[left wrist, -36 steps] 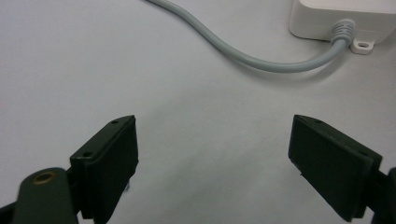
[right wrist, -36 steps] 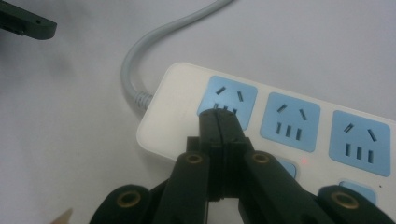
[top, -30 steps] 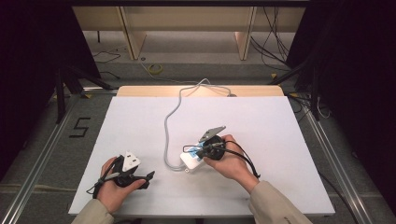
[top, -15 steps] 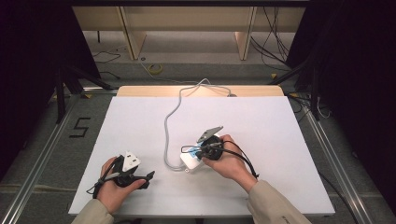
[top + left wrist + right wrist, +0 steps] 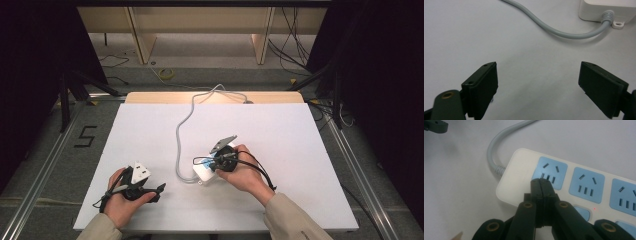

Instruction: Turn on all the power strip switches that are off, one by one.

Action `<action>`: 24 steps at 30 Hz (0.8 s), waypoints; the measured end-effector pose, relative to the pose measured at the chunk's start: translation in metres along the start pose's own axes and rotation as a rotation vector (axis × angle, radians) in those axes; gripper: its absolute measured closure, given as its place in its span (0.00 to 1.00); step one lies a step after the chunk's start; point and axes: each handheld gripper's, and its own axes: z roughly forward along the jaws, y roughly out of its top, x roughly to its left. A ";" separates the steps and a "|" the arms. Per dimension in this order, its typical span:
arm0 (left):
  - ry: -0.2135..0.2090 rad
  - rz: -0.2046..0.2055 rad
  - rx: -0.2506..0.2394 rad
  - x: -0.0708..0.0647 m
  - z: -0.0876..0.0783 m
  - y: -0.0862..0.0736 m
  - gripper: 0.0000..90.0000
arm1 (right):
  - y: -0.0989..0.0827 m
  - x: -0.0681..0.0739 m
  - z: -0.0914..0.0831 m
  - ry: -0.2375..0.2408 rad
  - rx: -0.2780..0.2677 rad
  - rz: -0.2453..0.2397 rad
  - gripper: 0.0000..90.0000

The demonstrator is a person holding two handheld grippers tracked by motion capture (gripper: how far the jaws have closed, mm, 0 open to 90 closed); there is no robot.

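A white power strip with blue sockets lies at the middle of the white table. Its grey cable loops away to the far edge. My right gripper is shut with nothing between its jaws, and its tips rest over the end socket nearest the cable. In the high view the right gripper sits on the strip, held by the right hand. My left gripper stands open and holds nothing, low over bare table and facing the cable and the strip's end. In the high view the left gripper is near the front left.
A small blue switch with a red light beside it sits on the strip next to my right jaws. One jaw of the left gripper shows far off. Around the table are metal rails, floor and loose cables.
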 end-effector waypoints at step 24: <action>-0.002 0.000 0.003 -0.001 0.000 0.000 0.18 | -0.001 0.000 0.003 0.026 0.011 0.024 1.00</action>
